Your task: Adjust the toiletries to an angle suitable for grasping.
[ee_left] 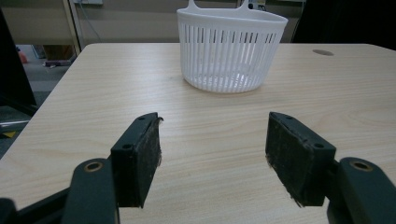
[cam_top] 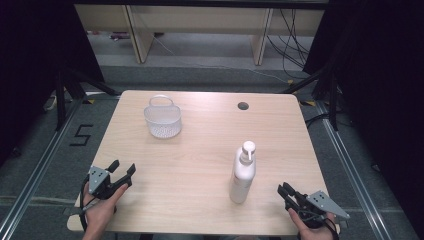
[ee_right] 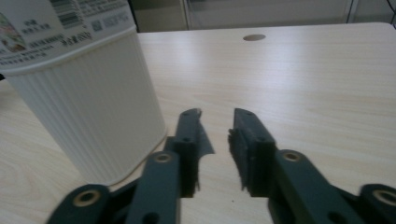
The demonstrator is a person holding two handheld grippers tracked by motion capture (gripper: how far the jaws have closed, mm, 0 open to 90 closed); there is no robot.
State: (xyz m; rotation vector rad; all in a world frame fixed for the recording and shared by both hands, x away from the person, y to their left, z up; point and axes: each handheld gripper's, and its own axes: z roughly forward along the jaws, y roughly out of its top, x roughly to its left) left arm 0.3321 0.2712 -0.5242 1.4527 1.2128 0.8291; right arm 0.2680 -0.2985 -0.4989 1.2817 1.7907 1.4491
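Pump bottle of white ribbed plastic (cam_top: 243,173) stands upright on the pale wooden surface (cam_top: 200,150), toward its near right part, with the white pump head at the top. Seen from above, the right tool (cam_top: 286,191) lies at about four o'clock from the bottle's base, near it but not touching, its black jaws pointing toward ten o'clock. In the right gripper view that tool (ee_right: 216,128) has its jaws drawn close with a narrow gap between them and nothing in the gap, and the bottle (ee_right: 88,93) rises just beside the left jaw at about ten o'clock, outside the gap. The left tool (cam_top: 123,169) rests at the near left corner of the surface, well apart from the bottle, at about nine o'clock from it. Its jaws stand spread wide and bare (ee_left: 212,140). A white slotted plastic basket (ee_left: 231,49) with a handle sits at twelve o'clock ahead of it, well apart from the jaws.
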